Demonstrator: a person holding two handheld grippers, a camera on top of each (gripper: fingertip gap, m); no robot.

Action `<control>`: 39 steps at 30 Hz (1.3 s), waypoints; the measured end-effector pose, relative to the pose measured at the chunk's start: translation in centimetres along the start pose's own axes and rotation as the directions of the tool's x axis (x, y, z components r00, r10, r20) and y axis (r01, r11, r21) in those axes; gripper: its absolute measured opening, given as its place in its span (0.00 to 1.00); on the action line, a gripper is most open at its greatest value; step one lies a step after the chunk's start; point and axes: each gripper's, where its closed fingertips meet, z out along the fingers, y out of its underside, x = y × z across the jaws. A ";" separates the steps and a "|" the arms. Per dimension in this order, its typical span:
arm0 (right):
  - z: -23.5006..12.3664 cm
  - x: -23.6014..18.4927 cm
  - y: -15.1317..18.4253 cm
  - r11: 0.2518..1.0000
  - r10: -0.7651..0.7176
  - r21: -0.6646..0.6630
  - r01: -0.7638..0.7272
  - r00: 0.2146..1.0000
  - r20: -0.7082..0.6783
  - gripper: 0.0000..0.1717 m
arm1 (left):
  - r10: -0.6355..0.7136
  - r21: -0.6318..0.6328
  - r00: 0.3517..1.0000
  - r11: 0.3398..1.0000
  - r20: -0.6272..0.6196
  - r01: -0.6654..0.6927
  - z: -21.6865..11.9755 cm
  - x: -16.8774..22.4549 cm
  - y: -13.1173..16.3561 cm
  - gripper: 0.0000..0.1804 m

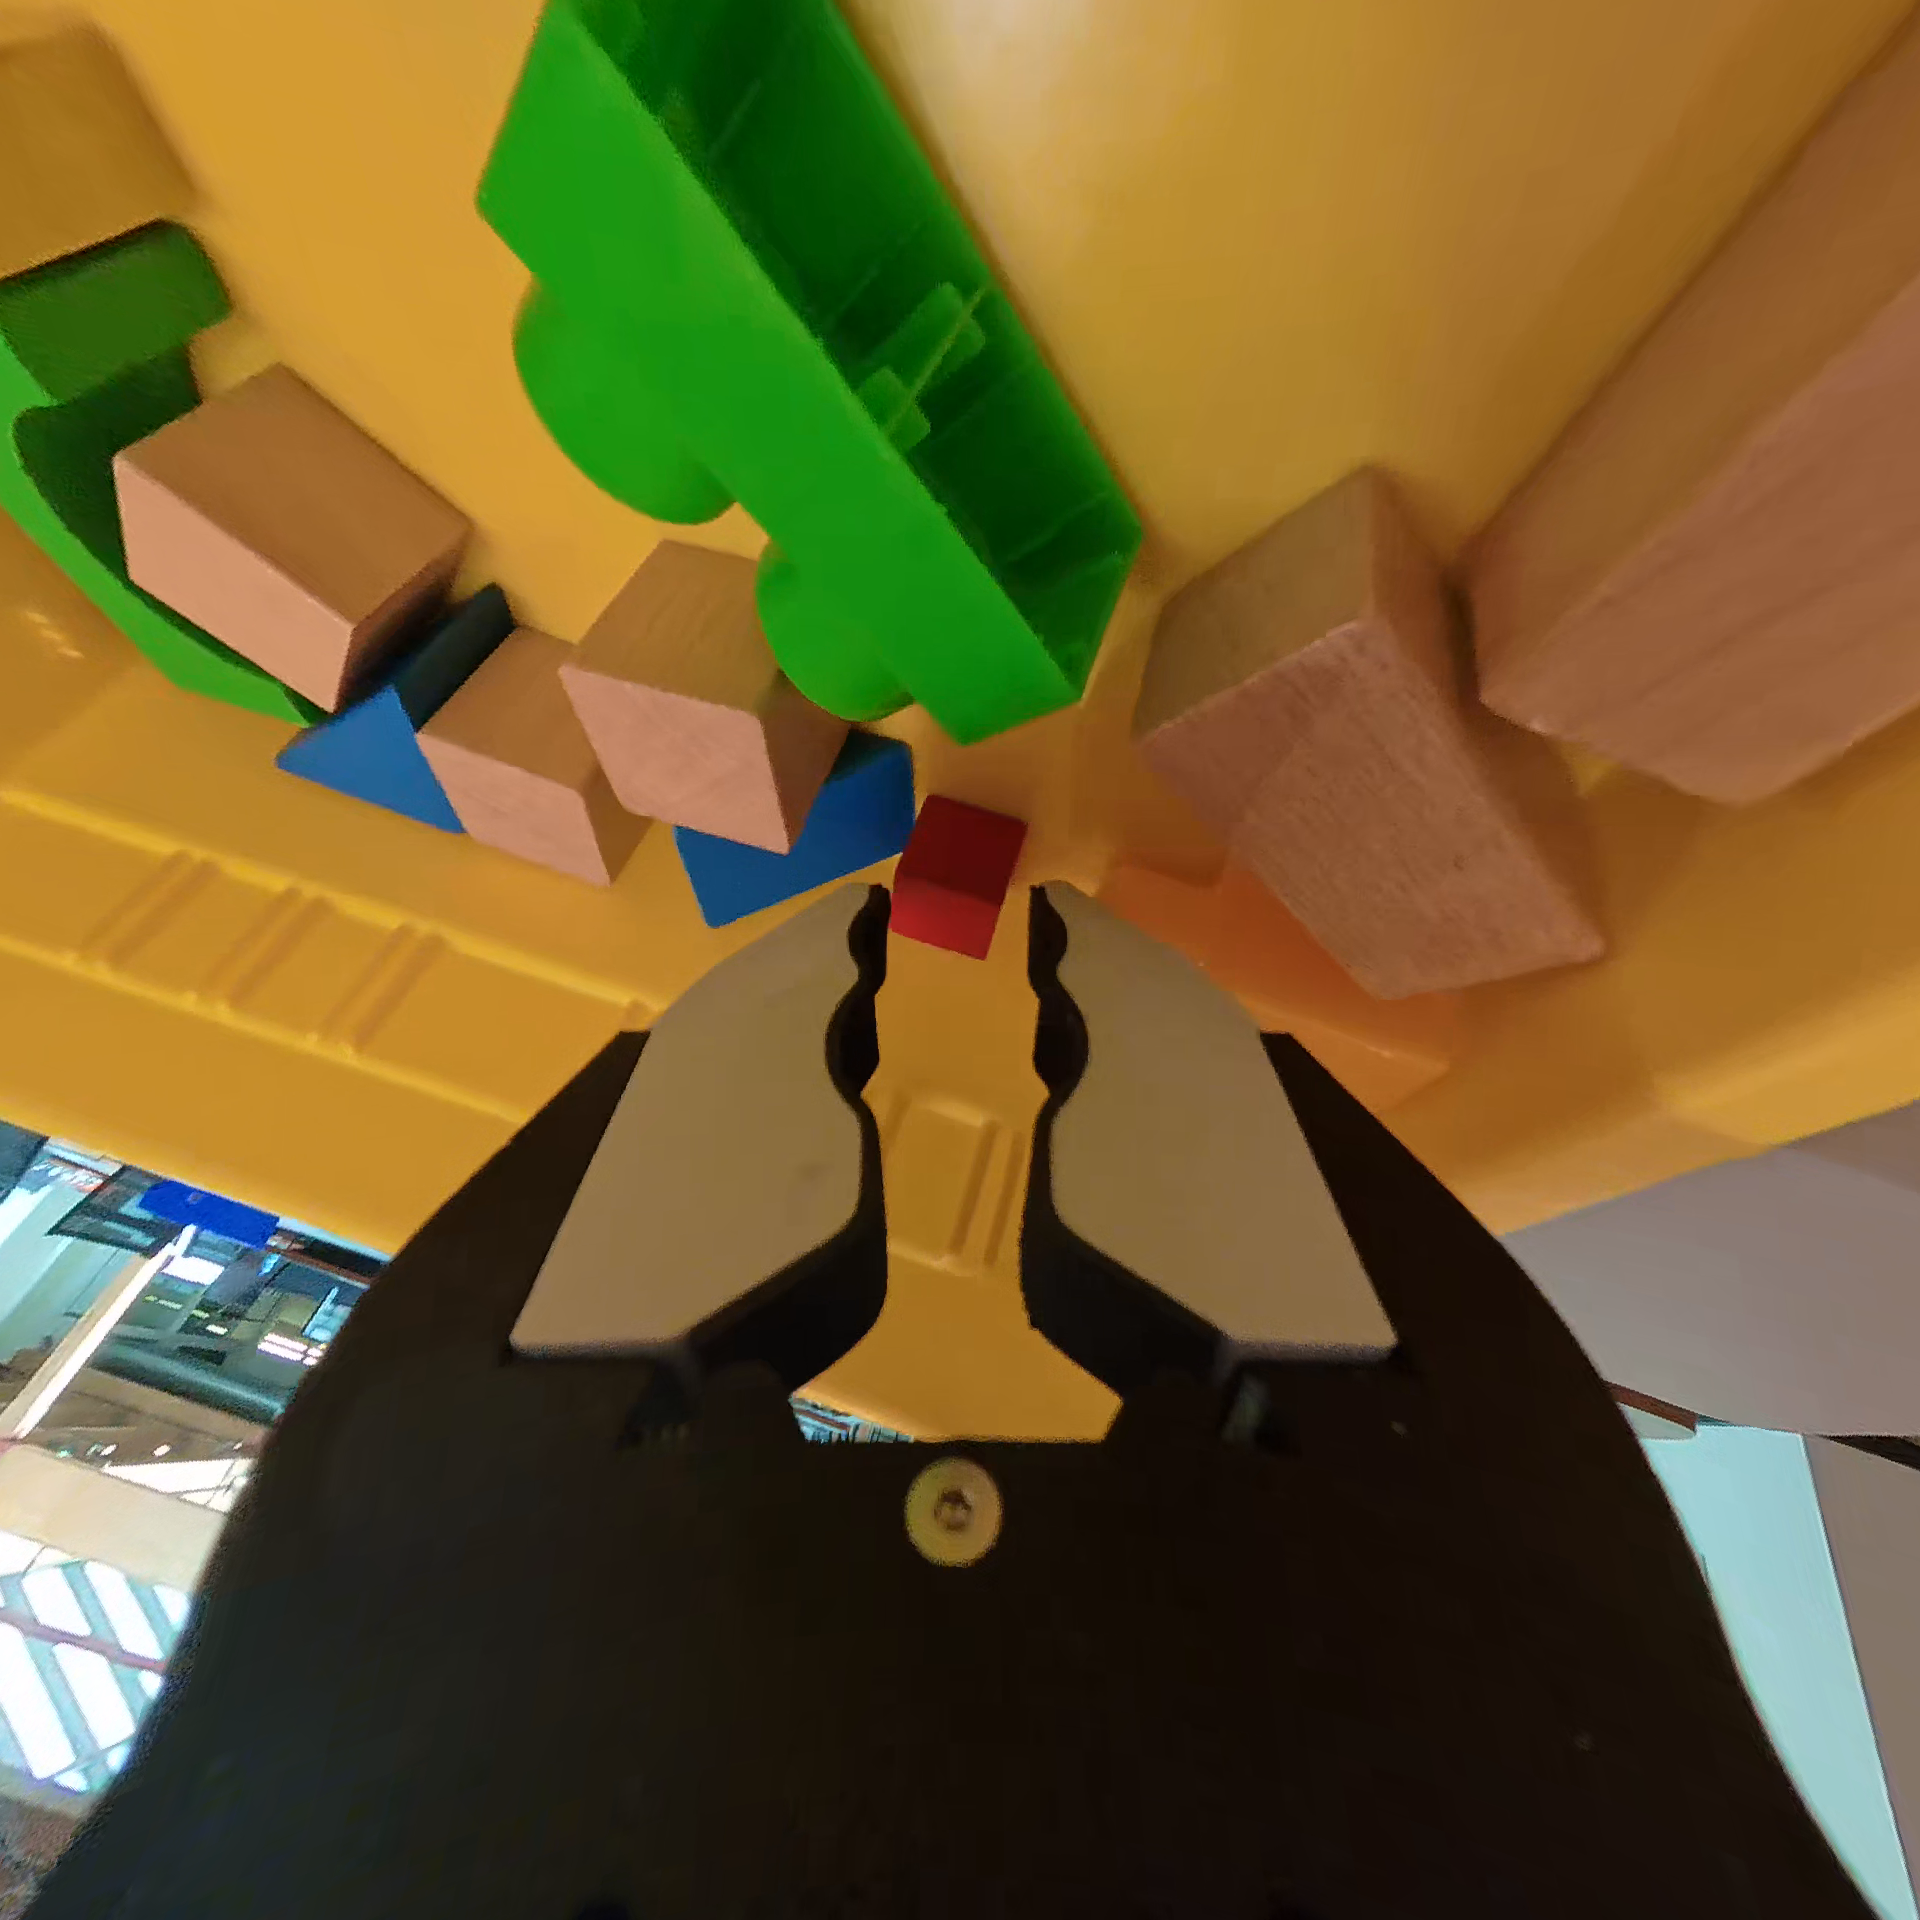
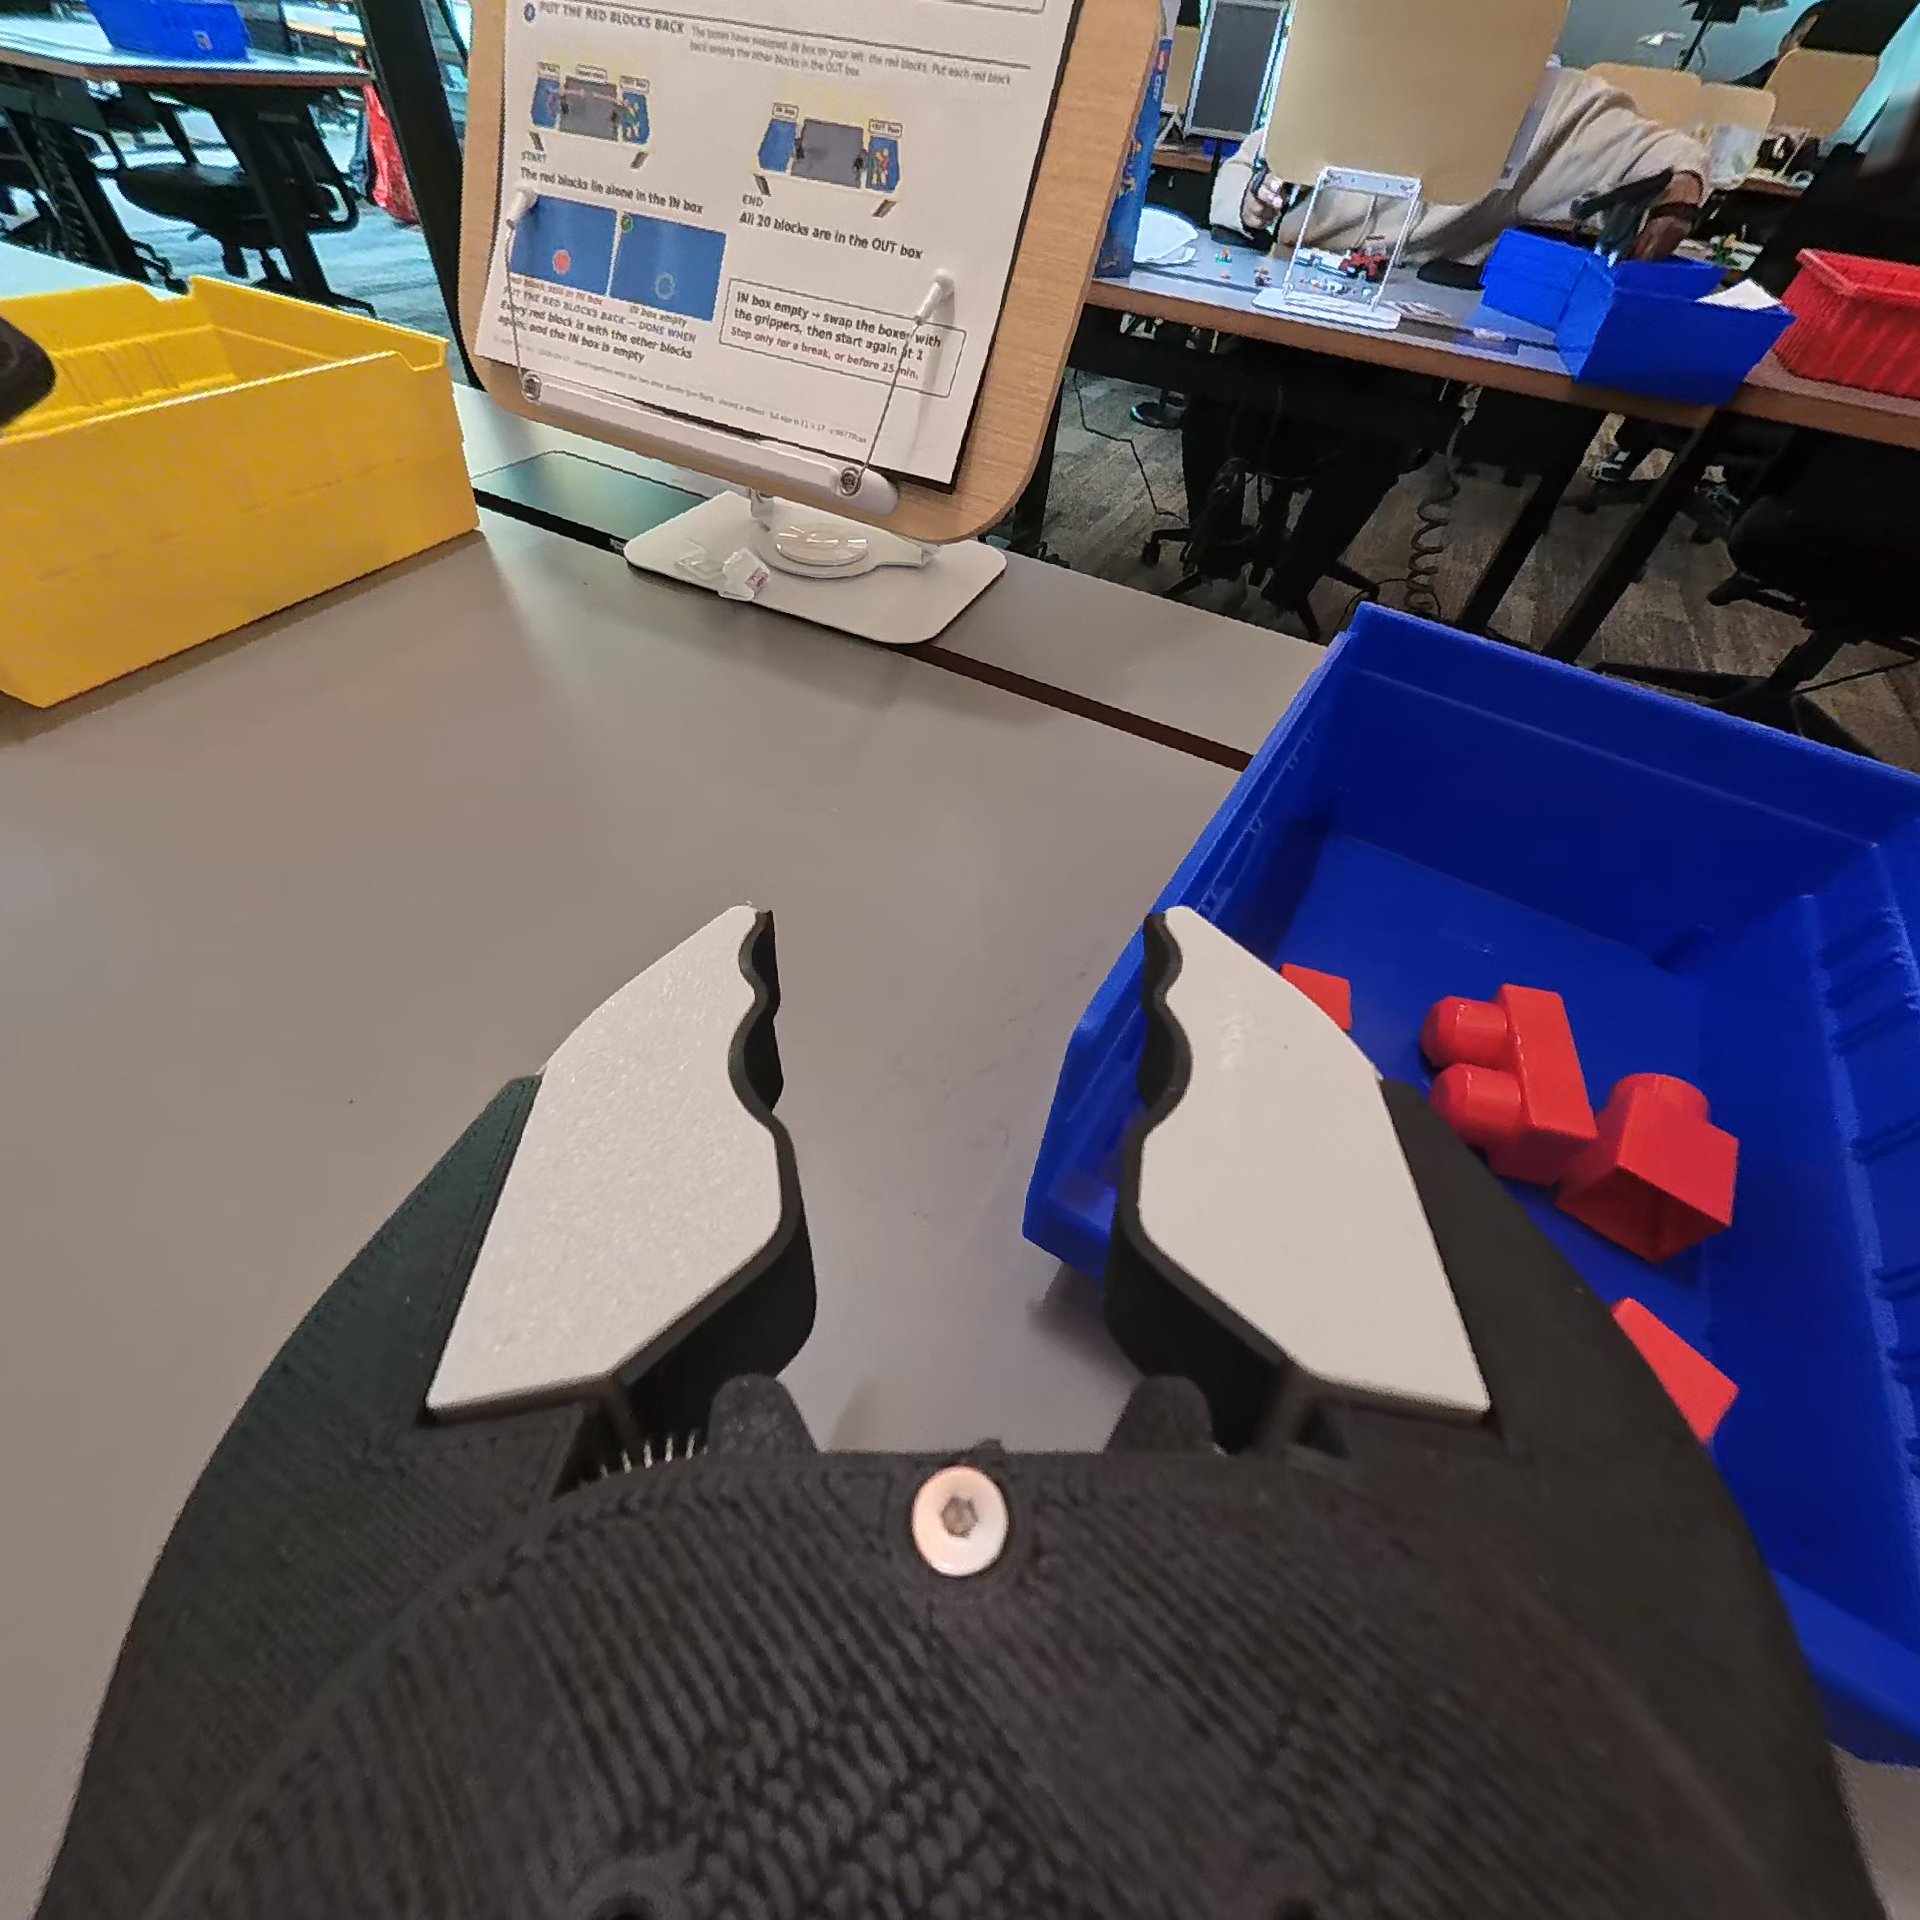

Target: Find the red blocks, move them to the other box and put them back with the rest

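In the left wrist view a small red cube (image 1: 956,873) lies inside the yellow box (image 1: 312,1018), among wooden, blue and green blocks. My left gripper (image 1: 951,899) is open, its tips just short of the cube. The cube sits at the gap's mouth, with space between it and the right pad. My right gripper (image 2: 956,935) is open and empty above the grey table (image 2: 520,883), just left of the blue box (image 2: 1558,790). That box holds a red studded brick (image 2: 1517,1081), another red brick (image 2: 1652,1174) and smaller red blocks (image 2: 1320,992).
Around the cube lie a big green brick (image 1: 810,416), blue wedges (image 1: 790,842), plain wooden blocks (image 1: 1371,790) and an orange block (image 1: 1299,987). The yellow box (image 2: 208,499) stands at the table's far left. A stand with an instruction sheet (image 2: 790,239) is behind the table's middle.
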 end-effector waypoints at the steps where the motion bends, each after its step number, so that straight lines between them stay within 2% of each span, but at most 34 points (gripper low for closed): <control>1: 0.0 0.0 0.0 1.000 0.003 -0.001 -0.003 1.000 0.003 0.40 | 0.008 -0.008 1.000 1.000 0.007 -0.008 0.1 -0.1 0.1 0.14; 9: 0.2 -0.4 0.2 1.000 -0.010 -0.010 0.010 1.000 0.030 0.40 | 0.114 -0.058 0.993 0.992 0.023 -0.112 0.7 -0.4 0.2 0.12; 14: 0.3 -0.4 0.6 1.000 -0.008 -0.022 0.009 0.999 0.040 0.40 | 0.145 -0.096 0.989 0.985 -0.014 -0.145 0.8 -0.3 0.3 0.12; 24: 0.2 -0.3 0.9 0.999 -0.012 -0.034 0.014 0.999 0.039 0.40 | 0.111 -0.128 0.992 0.985 -0.058 -0.117 1.0 -0.4 0.4 0.12; 28: 0.0 -0.1 0.7 1.000 -0.008 -0.025 0.008 0.999 0.032 0.40 | 0.088 -0.014 0.996 0.996 -0.016 -0.089 -1.0 -0.6 -0.4 0.12; 31: -0.2 -0.1 0.4 1.000 0.004 -0.003 -0.004 0.999 0.035 0.40 | -0.060 0.210 0.994 0.977 0.092 0.039 -6.2 -2.1 -1.5 0.12; 33: 0.0 -0.5 -0.1 0.999 0.025 0.020 -0.026 0.998 0.053 0.40 | -0.176 0.464 0.979 0.879 0.104 0.109 -11.0 -2.2 -3.5 0.12; 35: 0.4 -1.5 -0.6 0.998 0.042 0.046 -0.047 0.995 0.093 0.40 | -0.239 0.709 0.968 0.695 0.072 0.119 -16.1 -1.1 -6.4 0.12; 37: 1.1 -3.2 -1.1 0.995 0.057 0.069 -0.069 0.985 0.160 0.41 | -0.286 0.853 0.957 0.511 0.051 0.107 -20.4 0.6 -9.2 0.12; 39: 1.8 -5.3 -1.5 0.992 0.076 0.080 -0.098 0.968 0.237 0.42 | -0.300 0.939 0.954 0.332 0.011 0.094 -23.8 3.2 -12.4 0.12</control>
